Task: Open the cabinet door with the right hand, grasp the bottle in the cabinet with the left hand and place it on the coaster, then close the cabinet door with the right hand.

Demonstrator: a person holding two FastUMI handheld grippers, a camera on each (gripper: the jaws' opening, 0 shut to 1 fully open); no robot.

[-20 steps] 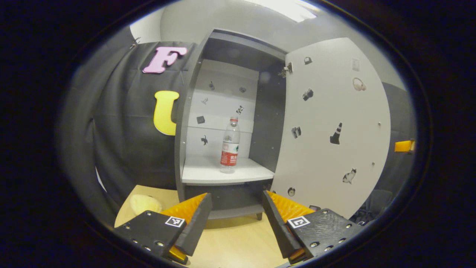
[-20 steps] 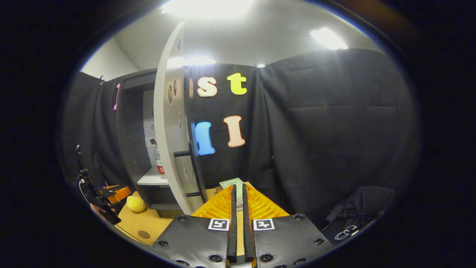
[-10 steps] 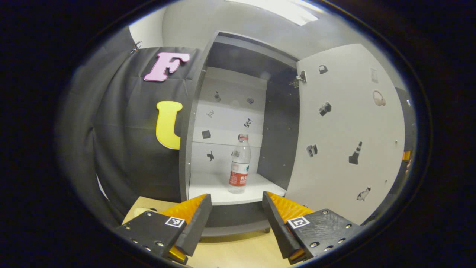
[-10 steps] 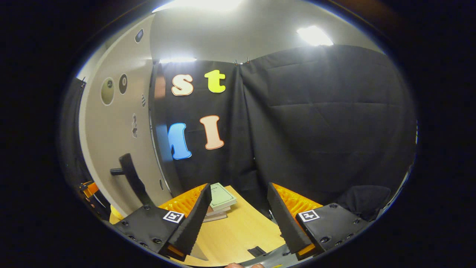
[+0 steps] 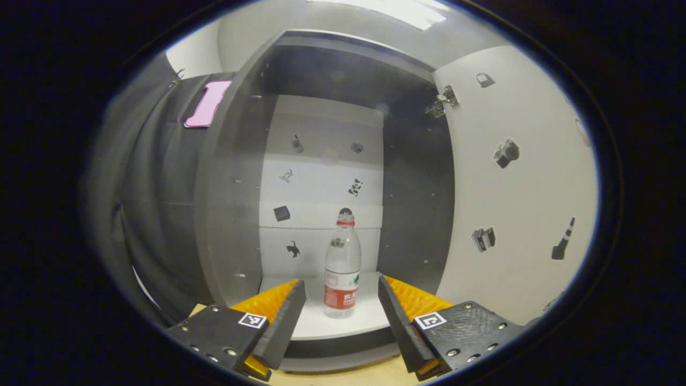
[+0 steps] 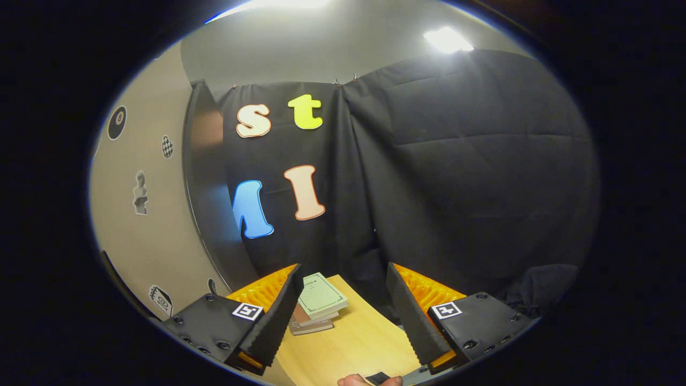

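Now left gripper [image 5: 337, 303], jaws apart, faces water bottle [image 5: 342, 268] upright on cabinet shelf [image 5: 343, 326]; cabinet door [image 5: 522, 177] open. Right gripper [image 6: 343, 311] jaws apart, over table [image 6: 348, 343].

Clear glossy plastic bottle [image 5: 342, 268] between the left jaws, matt smooth white shelf [image 5: 343, 325] beneath, pale wood-grain table [image 6: 348, 343] between the right jaws, paper-covered books [image 6: 319, 303]

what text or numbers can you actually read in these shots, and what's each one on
Nothing can be quoted with confidence.
On the bottle: print on the red label band, too blurred to read.
On the green booklet: a short line of print on the cover, too small to read.
On the billiard-ball sticker on the cabinet door: a numeral in its white spot, too small to be sure of.
The other stickers on the door are pictures without words.
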